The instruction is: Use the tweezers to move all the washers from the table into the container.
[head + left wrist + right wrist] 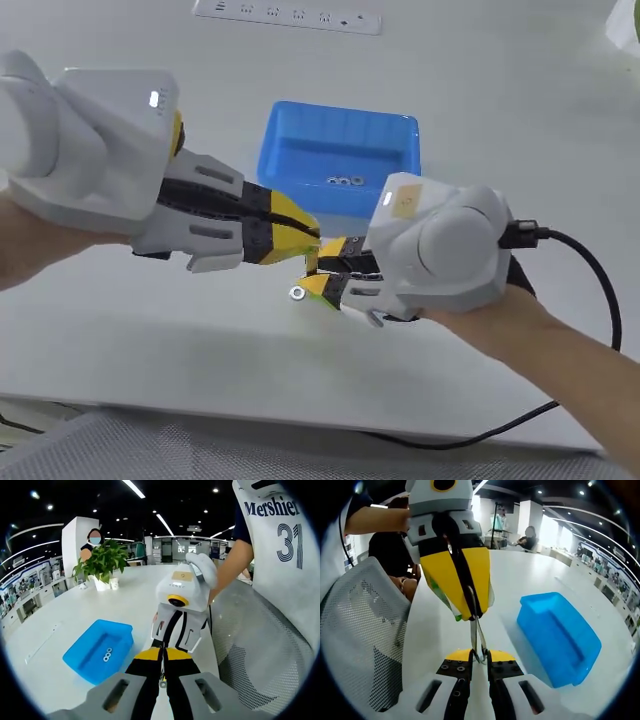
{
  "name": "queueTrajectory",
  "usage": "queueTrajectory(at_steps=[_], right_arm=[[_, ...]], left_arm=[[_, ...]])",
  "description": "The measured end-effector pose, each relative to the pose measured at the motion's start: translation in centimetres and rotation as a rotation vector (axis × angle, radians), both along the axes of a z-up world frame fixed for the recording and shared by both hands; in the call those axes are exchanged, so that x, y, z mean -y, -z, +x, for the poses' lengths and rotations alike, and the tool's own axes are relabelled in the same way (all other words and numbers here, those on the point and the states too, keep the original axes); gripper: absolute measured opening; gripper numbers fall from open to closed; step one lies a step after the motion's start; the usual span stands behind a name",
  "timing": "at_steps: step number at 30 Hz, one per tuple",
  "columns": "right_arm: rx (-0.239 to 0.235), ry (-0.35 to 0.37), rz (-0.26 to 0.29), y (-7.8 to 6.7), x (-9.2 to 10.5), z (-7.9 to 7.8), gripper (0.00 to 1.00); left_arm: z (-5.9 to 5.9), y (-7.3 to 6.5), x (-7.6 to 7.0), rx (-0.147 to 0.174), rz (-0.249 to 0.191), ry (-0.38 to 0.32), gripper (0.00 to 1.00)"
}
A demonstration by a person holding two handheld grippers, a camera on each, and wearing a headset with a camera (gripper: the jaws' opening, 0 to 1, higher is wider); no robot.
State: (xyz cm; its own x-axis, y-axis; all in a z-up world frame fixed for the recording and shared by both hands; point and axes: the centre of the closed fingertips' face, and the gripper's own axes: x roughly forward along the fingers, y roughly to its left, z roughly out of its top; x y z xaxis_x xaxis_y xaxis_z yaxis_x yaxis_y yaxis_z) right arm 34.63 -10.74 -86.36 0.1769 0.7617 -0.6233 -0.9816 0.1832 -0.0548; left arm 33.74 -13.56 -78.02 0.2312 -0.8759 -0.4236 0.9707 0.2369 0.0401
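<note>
Presently my left gripper is pressed shut on the tweezers. My right gripper meets it tip to tip, jaws narrowed onto the same tweezers, whose long axis runs between the two sets of tips. One washer lies on the table just under that junction, nearer my left tips. The container sits beyond both

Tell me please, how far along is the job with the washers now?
Done: a few washers lie in the container. In hand: the tweezers sit between the left gripper and the right gripper, and both seem shut on them. Left: one washer lies on the table beside the jaws, not yet picked up.
</note>
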Motion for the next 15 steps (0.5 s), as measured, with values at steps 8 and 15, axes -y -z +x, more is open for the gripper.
queueTrajectory(at_steps=[8,15], right_arm=[[-0.007,-0.008,-0.005,0.25,0.01,-0.05,0.12],[0.0,-0.024,-0.009,0.29,-0.05,-0.05,0.11]], left_arm=[[-0.24,0.02,0.09,-0.015,-0.01,-0.004,0.05],[-0.1,0.01,-0.1,-0.019,-0.003,-0.008,0.05]])
